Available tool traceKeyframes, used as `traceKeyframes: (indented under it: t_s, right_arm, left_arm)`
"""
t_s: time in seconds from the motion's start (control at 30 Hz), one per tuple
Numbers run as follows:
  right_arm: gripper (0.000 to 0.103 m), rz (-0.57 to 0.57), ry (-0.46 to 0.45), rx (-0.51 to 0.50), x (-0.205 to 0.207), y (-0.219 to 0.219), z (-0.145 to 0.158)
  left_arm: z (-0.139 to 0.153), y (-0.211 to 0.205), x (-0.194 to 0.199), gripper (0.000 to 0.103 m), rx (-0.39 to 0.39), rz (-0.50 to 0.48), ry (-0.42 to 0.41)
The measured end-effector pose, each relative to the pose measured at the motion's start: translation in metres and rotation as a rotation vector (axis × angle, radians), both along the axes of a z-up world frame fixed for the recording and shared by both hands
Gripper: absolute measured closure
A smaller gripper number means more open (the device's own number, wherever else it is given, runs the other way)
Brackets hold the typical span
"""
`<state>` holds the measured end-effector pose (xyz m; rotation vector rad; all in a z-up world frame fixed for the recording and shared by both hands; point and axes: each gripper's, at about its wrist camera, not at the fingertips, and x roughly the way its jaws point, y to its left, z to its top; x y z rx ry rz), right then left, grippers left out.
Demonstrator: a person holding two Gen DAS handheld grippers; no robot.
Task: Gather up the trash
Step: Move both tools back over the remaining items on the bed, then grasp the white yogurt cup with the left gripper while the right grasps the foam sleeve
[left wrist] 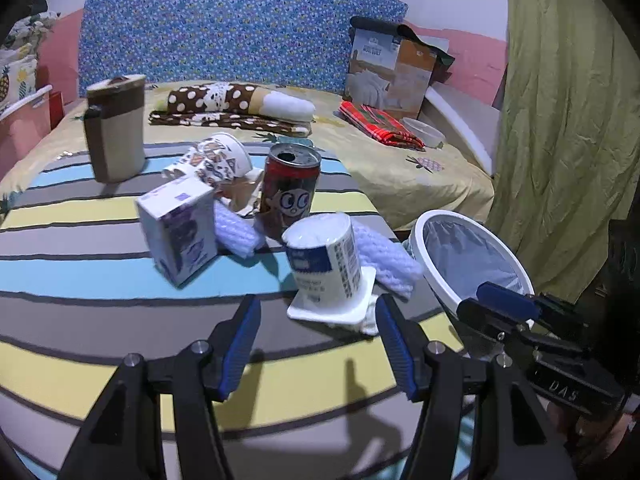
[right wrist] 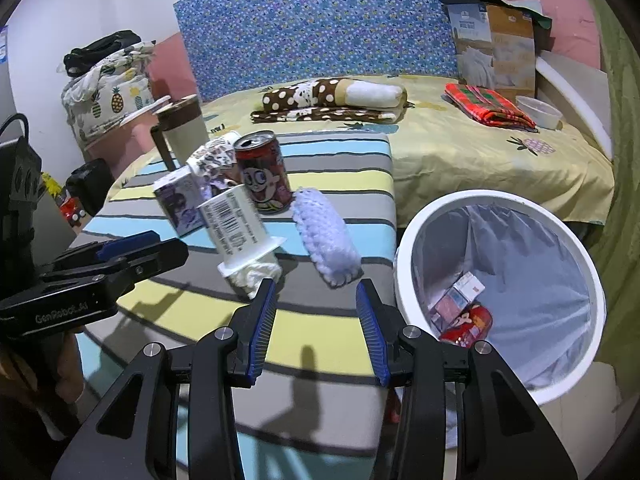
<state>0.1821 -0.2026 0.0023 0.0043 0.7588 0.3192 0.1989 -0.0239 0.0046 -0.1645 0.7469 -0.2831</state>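
Observation:
On a striped cushioned surface (left wrist: 100, 272) stand an upside-down white yoghurt cup (left wrist: 324, 264) (right wrist: 236, 224) on crumpled tissue, a red drink can (left wrist: 290, 192) (right wrist: 264, 172), a small white-and-purple carton (left wrist: 176, 228) (right wrist: 178, 202) and a patterned paper cup (left wrist: 220, 160) on its side. My left gripper (left wrist: 316, 316) is open, just in front of the yoghurt cup. My right gripper (right wrist: 316, 300) is open and empty, near a pale knitted cloth (right wrist: 326, 236). A white bin (right wrist: 496, 296) (left wrist: 468, 256) with a liner stands at the right and holds a red can and a small box.
A brown-and-cream jug (left wrist: 116, 128) stands at the far left of the surface. Behind is a bed (right wrist: 460, 152) with a spotted pillow, a red plaid cloth, a boxed item and a white bowl. A green curtain (left wrist: 560, 120) hangs at the right.

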Motion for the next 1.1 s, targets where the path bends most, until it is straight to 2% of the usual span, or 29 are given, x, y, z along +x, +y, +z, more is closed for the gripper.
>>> traceKeyframes:
  t_s: [0.37,0.5,0.53,0.57,0.87,0.9,0.93,1.1]
  right_arm:
    - [0.060,-0.001,0.022,-0.034,0.029,-0.006,-0.011]
    - [0.060,0.002,0.032,-0.030,0.037,-0.007,-0.015]
    - [0.060,0.004,0.034,-0.030,0.039,-0.007,-0.016]
    - [0.060,0.007,0.035,-0.030,0.040,-0.006,-0.016]
    - [0.060,0.041,0.063,-0.038,0.052,0.003,-0.022]
    - [0.062,0.045,0.073,-0.038,0.053,0.004,-0.023]
    - [0.070,0.050,0.085,-0.035,0.053,0.004,-0.025]
    - [0.084,0.039,0.085,-0.026,0.045,0.003,-0.021]
  left_arm:
    - [-0.024,-0.014,0.043,0.039,-0.034,0.008,0.071]
    - [-0.028,-0.012,0.044,0.042,-0.055,0.016,0.069]
    - [-0.028,-0.011,0.044,0.051,-0.054,0.015,0.066]
    - [-0.028,-0.011,0.043,0.053,-0.047,0.015,0.065]
    - [-0.017,-0.001,0.025,0.053,-0.033,-0.001,0.030]
    - [-0.016,0.000,0.023,0.053,-0.032,-0.002,0.027]
    - [-0.014,0.002,0.022,0.053,-0.035,-0.005,0.025]
    - [-0.004,0.008,0.015,0.053,-0.044,-0.010,0.005]
